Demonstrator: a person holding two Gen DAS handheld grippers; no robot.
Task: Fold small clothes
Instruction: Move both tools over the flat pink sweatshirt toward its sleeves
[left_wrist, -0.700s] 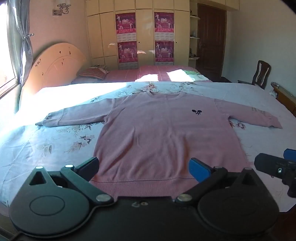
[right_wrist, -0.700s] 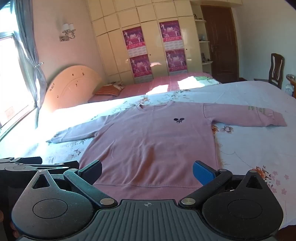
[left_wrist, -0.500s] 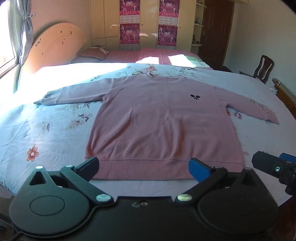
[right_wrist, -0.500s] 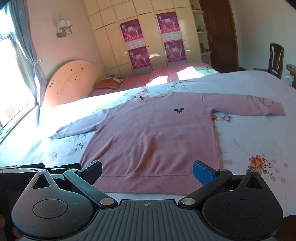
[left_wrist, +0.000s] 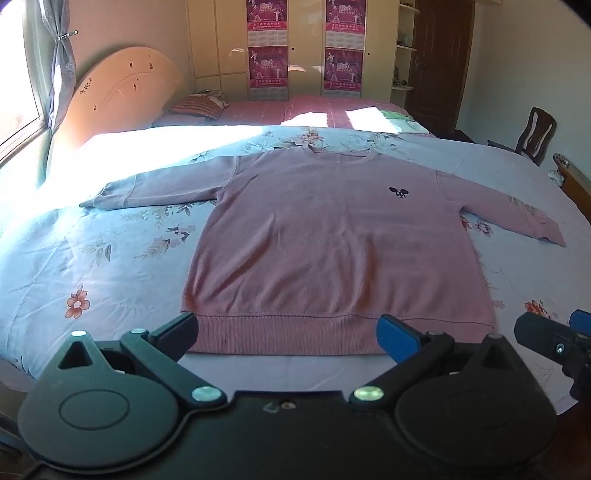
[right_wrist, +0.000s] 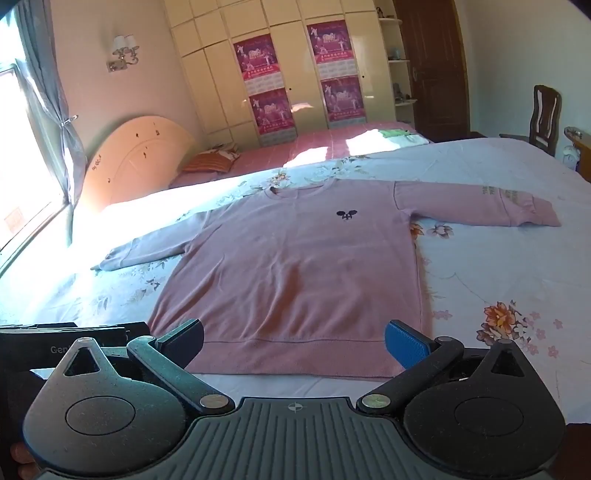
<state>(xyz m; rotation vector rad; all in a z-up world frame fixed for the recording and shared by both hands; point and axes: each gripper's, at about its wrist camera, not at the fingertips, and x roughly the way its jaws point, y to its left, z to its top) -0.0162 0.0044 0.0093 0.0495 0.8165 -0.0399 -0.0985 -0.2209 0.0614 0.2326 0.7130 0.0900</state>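
Note:
A pink long-sleeved sweater (left_wrist: 332, 240) lies flat and face up on the bed, both sleeves spread out, a small dark logo on its chest; it also shows in the right wrist view (right_wrist: 295, 273). Its ribbed hem is nearest me. My left gripper (left_wrist: 288, 334) is open and empty, just above the hem. My right gripper (right_wrist: 293, 343) is open and empty, also over the hem. Its fingertips (left_wrist: 554, 339) show at the right edge of the left wrist view.
The bed has a pale blue floral sheet (left_wrist: 92, 266). A second bed with a pink cover (left_wrist: 295, 110) and a striped pillow (left_wrist: 199, 105) lies behind. A wardrobe (left_wrist: 306, 48), a dark door (left_wrist: 439, 62) and a wooden chair (left_wrist: 535, 133) stand beyond.
Both grippers have pulled back and risen, so the sweater's whole hem and the bed's near edge now show. Both stay open. The sweater has not moved.

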